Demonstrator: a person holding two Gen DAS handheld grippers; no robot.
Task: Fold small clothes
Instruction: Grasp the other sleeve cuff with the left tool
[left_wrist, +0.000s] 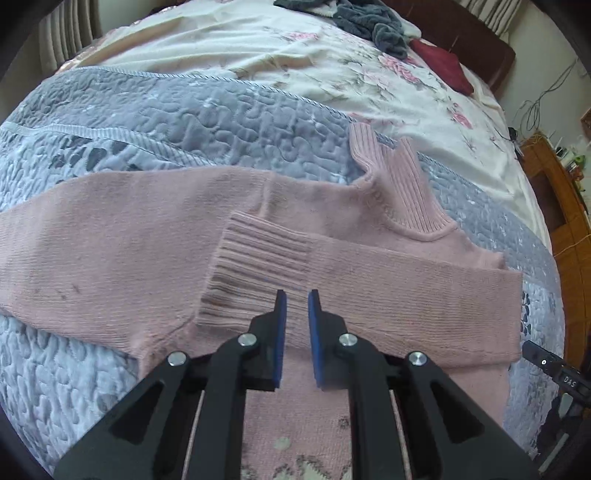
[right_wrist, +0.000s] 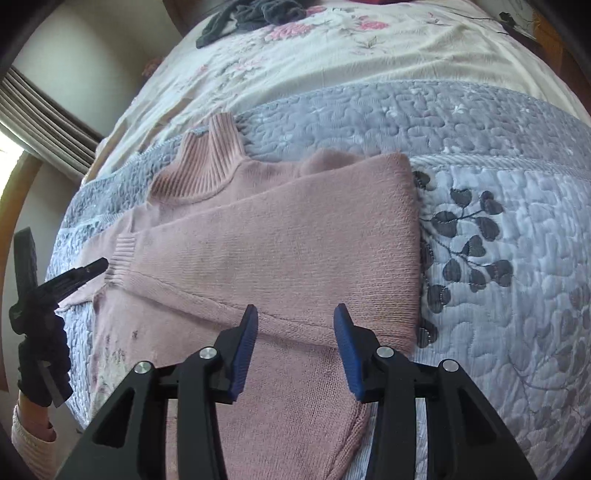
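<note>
Pink turtleneck sweater (left_wrist: 155, 236) lying flat on the grey-blue quilted bedspread (left_wrist: 184, 122), its right sleeve (right_wrist: 280, 236) already folded across the chest and its left sleeve spread out — that sleeve is probably next, best pinched near its cuff and laid level over the first. Left gripper (left_wrist: 297, 291) hovers over the ribbed cuff (left_wrist: 255, 269), jaws slightly parted and empty; right gripper (right_wrist: 295, 310) hangs wide apart, empty. A dark garment pile (left_wrist: 369, 18) and red cloth (left_wrist: 443, 64) lie well apart on the floral sheet (left_wrist: 295, 55) — nothing obstructs.

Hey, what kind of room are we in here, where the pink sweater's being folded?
Most likely a bedroom. The pink sweater lies on a bed with a grey quilted bedspread and a floral sheet, with a dark wooden headboard at the far end and curtains to one side.
</note>
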